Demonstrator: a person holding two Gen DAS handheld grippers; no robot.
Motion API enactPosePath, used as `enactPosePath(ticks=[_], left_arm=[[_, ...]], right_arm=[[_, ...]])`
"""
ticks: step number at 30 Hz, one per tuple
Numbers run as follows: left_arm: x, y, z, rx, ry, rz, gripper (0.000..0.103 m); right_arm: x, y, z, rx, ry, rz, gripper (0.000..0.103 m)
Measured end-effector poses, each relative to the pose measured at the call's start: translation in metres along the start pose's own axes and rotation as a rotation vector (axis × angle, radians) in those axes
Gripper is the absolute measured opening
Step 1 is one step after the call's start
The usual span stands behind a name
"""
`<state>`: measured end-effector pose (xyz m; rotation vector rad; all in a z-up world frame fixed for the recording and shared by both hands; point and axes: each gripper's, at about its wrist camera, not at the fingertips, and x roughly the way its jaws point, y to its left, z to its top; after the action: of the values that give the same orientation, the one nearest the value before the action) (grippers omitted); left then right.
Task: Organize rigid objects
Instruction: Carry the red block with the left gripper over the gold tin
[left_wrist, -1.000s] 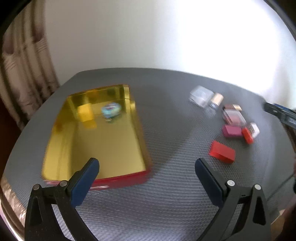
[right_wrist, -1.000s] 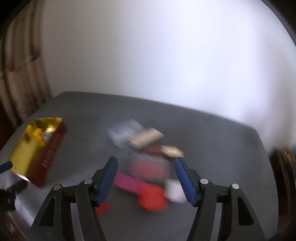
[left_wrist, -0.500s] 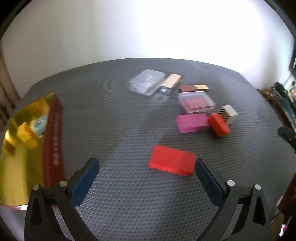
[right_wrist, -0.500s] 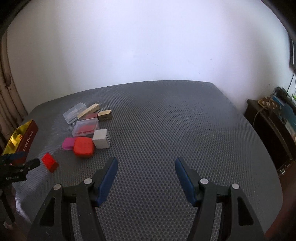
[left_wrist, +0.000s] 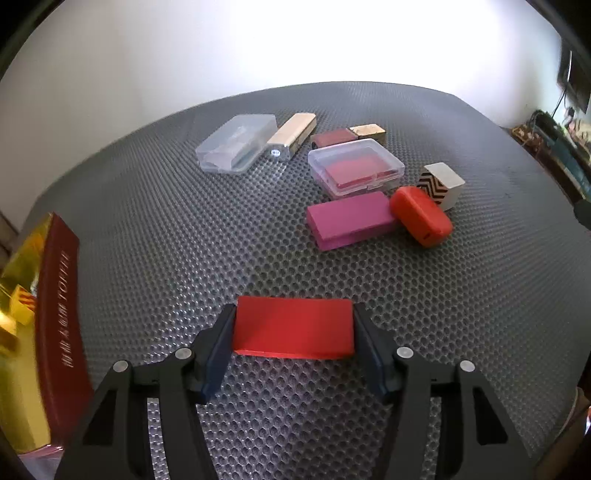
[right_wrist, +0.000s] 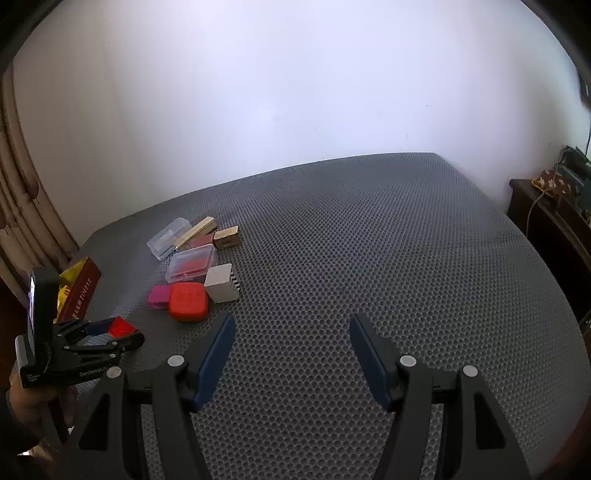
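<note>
The stiff, probably light red block (left_wrist: 293, 326) was being closed on at its short ends by the left gripper (left_wrist: 293, 343), while the right gripper (right_wrist: 291, 350) was held open and empty.

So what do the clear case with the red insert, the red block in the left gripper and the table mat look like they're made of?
Clear case: probably hard transparent plastic, glossy; the red insert shows through its walls.
Red block: opaque, smooth matte faces and crisp edges; painted wood or plastic, can't tell which.
Mat: dark grey with a honeycomb dimple pattern; likely rubber or foam.
</note>
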<state>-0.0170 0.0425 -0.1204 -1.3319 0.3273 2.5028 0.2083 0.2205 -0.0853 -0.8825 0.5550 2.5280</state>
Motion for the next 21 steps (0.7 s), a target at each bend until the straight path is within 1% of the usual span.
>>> enactPosePath(ticks=[2, 7, 12, 15, 21], left_arm=[[-0.006, -0.001, 0.003, -0.006, -0.011, 0.027, 0.056], [-0.035, 0.010, 0.019, -0.071, -0.070, 0.100, 0.056], [-0.059, 0.045, 0.040, -0.158, -0.114, 0.176, 0.056], [-0.065, 0.067, 0.052, -0.209, -0.135, 0.217, 0.056], [-0.074, 0.113, 0.056, -0.299, -0.147, 0.298, 0.056]], right_arm=[[-0.001, 0.002, 0.001, -0.001, -0.006, 0.004, 0.066], [-0.005, 0.004, 0.001, -0.003, -0.014, 0.006, 0.066], [-0.007, 0.007, 0.001, -0.010, -0.015, 0.005, 0.066], [-0.010, 0.010, 0.001, -0.019, -0.021, 0.004, 0.066], [-0.006, 0.011, -0.002, -0.023, -0.007, 0.006, 0.066]])
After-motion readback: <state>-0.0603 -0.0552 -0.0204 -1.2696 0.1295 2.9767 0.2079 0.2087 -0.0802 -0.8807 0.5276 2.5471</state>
